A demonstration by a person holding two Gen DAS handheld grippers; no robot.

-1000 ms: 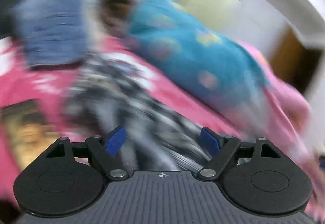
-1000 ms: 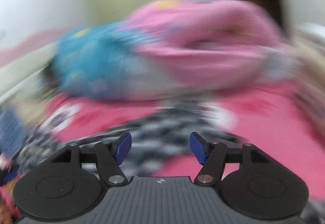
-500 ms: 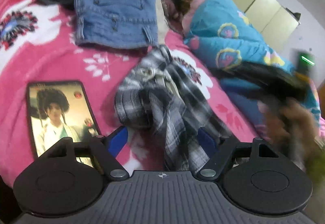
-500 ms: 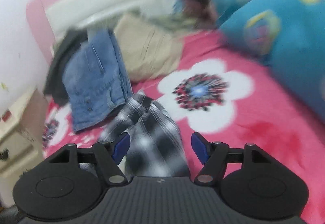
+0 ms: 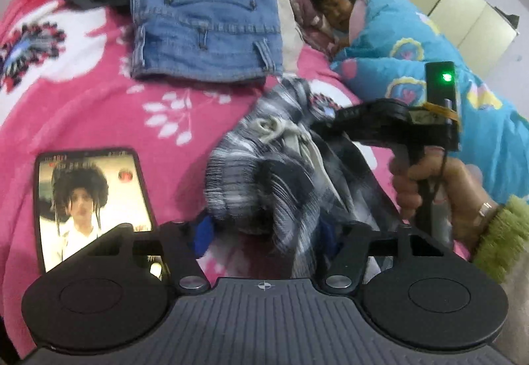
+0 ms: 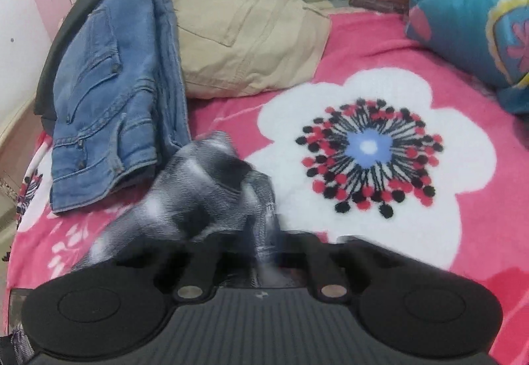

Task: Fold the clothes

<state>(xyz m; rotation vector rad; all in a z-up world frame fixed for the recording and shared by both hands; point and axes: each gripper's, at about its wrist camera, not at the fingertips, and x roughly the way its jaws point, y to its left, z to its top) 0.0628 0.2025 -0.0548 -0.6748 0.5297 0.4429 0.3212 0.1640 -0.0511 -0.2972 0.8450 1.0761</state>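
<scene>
A crumpled plaid garment [image 5: 284, 173] lies mid-frame on a pink bed [image 5: 82, 107], below folded jeans [image 5: 205, 11]. The right tool [image 6: 264, 252] is clenched on the plaid. The left tool [image 5: 264, 232] has been closing around the cloth, grip unclear. Advice: pinch one layer each, then lift apart. Both tools' tips are blurred or cloth-covered.

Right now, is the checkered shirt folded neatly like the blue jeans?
No. The checkered shirt lies crumpled in a lumpy heap on the pink blanket, while the blue jeans lie flat in a tidy square.
</scene>
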